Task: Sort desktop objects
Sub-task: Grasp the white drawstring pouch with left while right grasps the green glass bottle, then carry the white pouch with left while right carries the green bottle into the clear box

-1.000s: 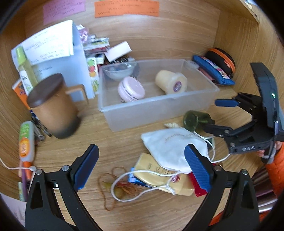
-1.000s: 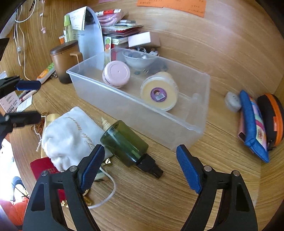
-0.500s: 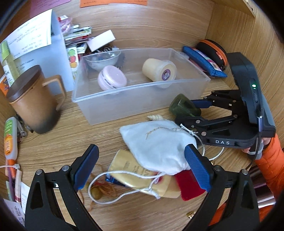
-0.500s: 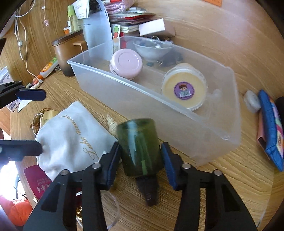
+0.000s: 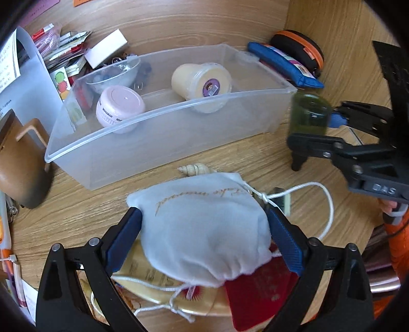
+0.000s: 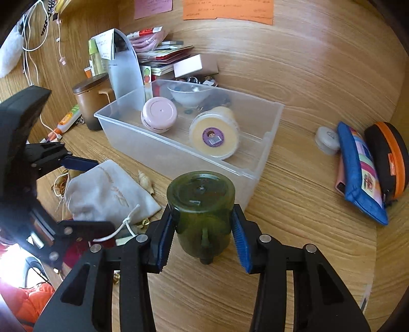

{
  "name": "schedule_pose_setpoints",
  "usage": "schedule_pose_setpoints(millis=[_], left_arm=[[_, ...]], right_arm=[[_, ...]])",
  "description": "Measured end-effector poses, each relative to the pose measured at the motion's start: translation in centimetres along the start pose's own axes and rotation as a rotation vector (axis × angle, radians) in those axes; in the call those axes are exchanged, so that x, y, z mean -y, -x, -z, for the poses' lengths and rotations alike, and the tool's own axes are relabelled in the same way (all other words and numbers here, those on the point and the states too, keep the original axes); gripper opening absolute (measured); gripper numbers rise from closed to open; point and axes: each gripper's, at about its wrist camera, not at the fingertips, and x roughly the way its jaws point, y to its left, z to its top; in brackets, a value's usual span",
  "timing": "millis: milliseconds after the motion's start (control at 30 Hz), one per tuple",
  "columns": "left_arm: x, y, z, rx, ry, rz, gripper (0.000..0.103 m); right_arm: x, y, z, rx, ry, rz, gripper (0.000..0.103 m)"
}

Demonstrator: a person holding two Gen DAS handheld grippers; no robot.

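The right gripper (image 6: 202, 233) clamps the dark green bottle (image 6: 200, 212) between its blue pads, base facing forward, lifted off the worktop (image 6: 306, 229) just in front of the clear plastic bin's (image 6: 268, 143) near right corner. The left gripper (image 5: 204, 237) closes on the white drawstring pouch (image 5: 204, 229), which lies in front of that bin. Inside the bin sit a pink jar (image 6: 159, 115), a cream tub (image 6: 214, 135) and a small bowl (image 6: 189, 95).

- Orange paper note (image 6: 228, 9) and pink paper note (image 6: 152, 7) on the wooden wall, far ahead of the right jaws.
- White cables (image 6: 27, 30) hanging far left.
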Motion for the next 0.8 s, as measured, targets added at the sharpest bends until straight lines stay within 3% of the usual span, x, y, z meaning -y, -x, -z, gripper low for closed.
schedule_pose_setpoints(millis=[133, 300, 567, 800], left_arm=[[-0.2, -0.8, -0.2, 0.006, -0.001, -0.02, 0.098], [-0.6, -1.2, -0.4, 0.003, 0.02, -0.015, 0.086], [-0.9, 0.1, -0.6, 0.066, 0.063, 0.012, 0.07], [-1.4, 1.4, -0.4, 0.11, 0.086, 0.034, 0.068]], right_arm=[[0.2, 0.1, 0.0, 0.006, -0.005, -0.004, 0.039], [0.2, 0.5, -0.1, 0.017, -0.002, -0.011, 0.039], [0.2, 1.1, -0.4, 0.032, -0.006, -0.008, 0.039], [0.3, 2.0, -1.0, 0.048, -0.012, -0.004, 0.039]])
